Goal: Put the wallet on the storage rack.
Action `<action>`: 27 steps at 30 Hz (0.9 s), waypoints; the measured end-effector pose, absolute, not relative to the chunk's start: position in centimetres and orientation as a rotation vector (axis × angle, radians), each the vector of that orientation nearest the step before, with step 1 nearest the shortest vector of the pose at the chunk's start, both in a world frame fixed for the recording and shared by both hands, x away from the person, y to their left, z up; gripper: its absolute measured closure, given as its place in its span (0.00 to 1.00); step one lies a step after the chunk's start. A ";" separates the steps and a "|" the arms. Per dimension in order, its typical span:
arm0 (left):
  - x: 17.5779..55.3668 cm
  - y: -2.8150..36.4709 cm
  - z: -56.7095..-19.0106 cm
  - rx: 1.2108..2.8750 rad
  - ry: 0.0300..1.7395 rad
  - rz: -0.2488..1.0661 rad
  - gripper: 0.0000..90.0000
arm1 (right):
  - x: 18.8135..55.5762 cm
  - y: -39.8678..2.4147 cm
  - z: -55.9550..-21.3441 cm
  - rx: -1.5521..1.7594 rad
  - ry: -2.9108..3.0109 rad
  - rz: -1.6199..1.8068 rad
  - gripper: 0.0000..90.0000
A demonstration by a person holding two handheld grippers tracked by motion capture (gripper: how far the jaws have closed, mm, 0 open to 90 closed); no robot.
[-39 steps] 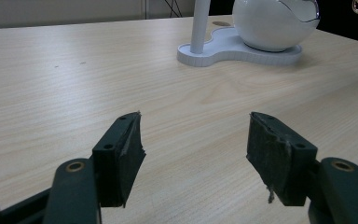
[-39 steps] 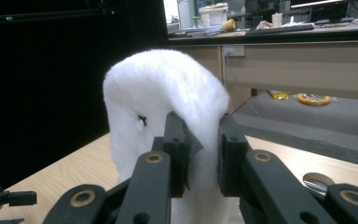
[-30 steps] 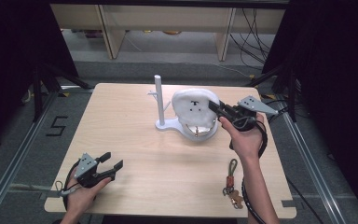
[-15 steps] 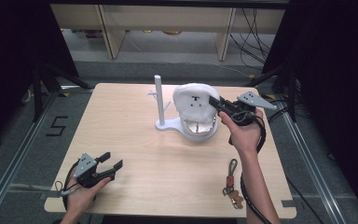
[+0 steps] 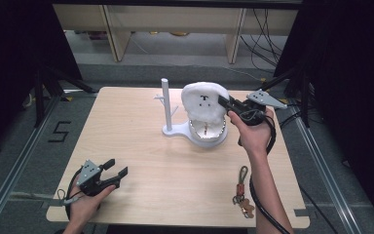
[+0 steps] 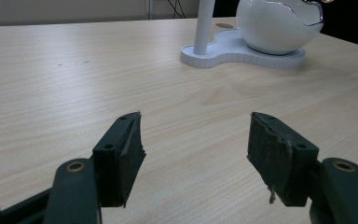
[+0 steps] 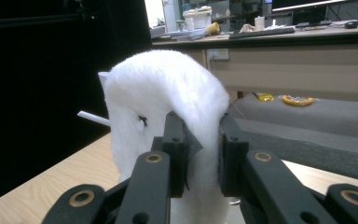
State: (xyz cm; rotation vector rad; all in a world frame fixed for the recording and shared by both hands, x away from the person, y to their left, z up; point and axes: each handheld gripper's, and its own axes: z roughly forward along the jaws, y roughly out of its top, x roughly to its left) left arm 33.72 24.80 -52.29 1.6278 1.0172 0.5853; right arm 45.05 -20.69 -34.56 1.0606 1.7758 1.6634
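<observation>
Tabletop: pale wood. White stand with egg-shaped bowl, 1 o'clock of centre. Fluffy white cover: atop bowl, my right gripper jaws clenched on its edge; I'd lift slowly, straight. Left gripper, 7 o'clock: jaws released, idle. Keychain, 5 o'clock.

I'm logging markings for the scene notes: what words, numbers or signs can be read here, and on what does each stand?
"5": dark tape figure on the grey floor left of the table.
A black T-like stitched mark, more face than letter, on the white fluffy cover that the right gripper pinches.
Desk clutter in the right gripper view: too blurred to read.
</observation>
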 end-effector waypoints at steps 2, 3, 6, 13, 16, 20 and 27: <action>33.7 24.8 -52.3 1.627 1.018 0.585 0.38 | 45.1 -20.7 -34.6 1.070 1.778 1.661 0.86; 33.7 24.8 -52.3 1.626 1.019 0.585 0.38 | 45.2 -20.7 -34.7 1.071 1.775 1.654 0.86; 33.7 24.8 -52.3 1.623 1.023 0.584 0.38 | 45.4 -20.8 -34.8 1.079 1.778 1.644 0.86; 33.7 24.8 -52.3 1.624 1.023 0.587 0.38 | 45.9 -20.8 -35.2 1.104 1.766 1.634 0.86; 33.7 24.8 -52.3 1.624 1.022 0.586 0.38 | 46.1 -20.9 -35.5 1.107 1.765 1.621 0.86; 33.7 24.8 -52.3 1.625 1.023 0.585 0.38 | 46.4 -20.9 -35.9 1.104 1.765 1.606 0.86; 33.7 24.8 -52.3 1.625 1.022 0.587 0.38 | 46.9 -21.0 -36.6 1.142 1.763 1.585 0.86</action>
